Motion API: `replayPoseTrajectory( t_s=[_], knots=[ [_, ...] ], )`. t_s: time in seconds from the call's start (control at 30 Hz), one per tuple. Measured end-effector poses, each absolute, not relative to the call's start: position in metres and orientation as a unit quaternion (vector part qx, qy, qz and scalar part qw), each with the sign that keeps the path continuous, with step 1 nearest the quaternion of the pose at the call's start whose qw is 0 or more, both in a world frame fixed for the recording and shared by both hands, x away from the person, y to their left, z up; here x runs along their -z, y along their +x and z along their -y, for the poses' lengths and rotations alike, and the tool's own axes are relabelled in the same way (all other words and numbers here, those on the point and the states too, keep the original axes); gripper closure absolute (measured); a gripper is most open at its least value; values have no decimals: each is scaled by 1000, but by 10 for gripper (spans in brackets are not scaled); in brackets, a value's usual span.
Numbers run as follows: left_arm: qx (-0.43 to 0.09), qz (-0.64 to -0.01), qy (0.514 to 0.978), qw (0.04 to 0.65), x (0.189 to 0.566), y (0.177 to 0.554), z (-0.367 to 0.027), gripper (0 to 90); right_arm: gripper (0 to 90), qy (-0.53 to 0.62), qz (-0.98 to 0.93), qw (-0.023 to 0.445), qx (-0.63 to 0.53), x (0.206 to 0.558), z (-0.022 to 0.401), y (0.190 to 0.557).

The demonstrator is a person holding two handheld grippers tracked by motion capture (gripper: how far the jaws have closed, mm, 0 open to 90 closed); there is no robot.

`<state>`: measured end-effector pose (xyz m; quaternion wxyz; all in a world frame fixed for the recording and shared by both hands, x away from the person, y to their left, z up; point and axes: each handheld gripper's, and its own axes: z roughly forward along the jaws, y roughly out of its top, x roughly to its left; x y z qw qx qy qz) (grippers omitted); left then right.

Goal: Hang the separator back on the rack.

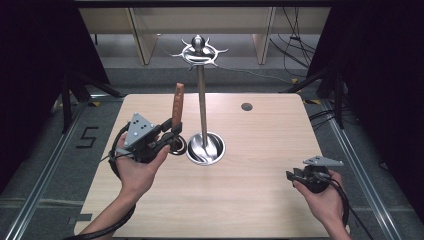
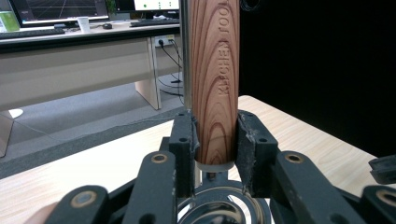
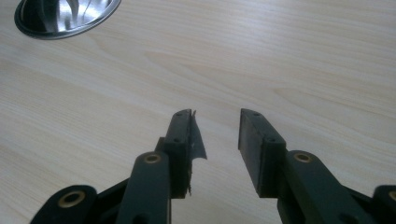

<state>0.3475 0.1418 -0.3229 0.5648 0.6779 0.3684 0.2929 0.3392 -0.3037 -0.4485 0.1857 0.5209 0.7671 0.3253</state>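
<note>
A kitchen tool with a wooden handle (image 1: 178, 102) stands upright in my left gripper (image 1: 175, 131), which is shut on the handle's lower end. In the left gripper view the handle (image 2: 215, 79) reads "KITCHEN TOOL", with both pads pressed on it and a metal ring-shaped part (image 2: 219, 207) just below the jaws. A steel stand with a round base (image 1: 205, 148), a thin pole (image 1: 202, 100) and hooks on top (image 1: 199, 51) rises just right of the tool. My right gripper (image 1: 291, 176) hovers open over the front right of the table, with nothing in the right gripper (image 3: 215, 116).
The wooden table (image 1: 250, 200) has a small dark round hole (image 1: 246, 106) near its far edge. The stand's base (image 3: 65, 16) lies well ahead of the right gripper. Office desks (image 2: 70, 51) stand beyond the table, black curtains at both sides.
</note>
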Motion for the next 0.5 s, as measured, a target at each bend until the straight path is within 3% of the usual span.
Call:
replayPoseTrajectory(
  t_s=[0.5],
  knots=[
    [-292, -366, 674, 572, 321, 353, -134, 693, 660, 536, -753, 183, -333, 449, 301, 339]
  ],
)
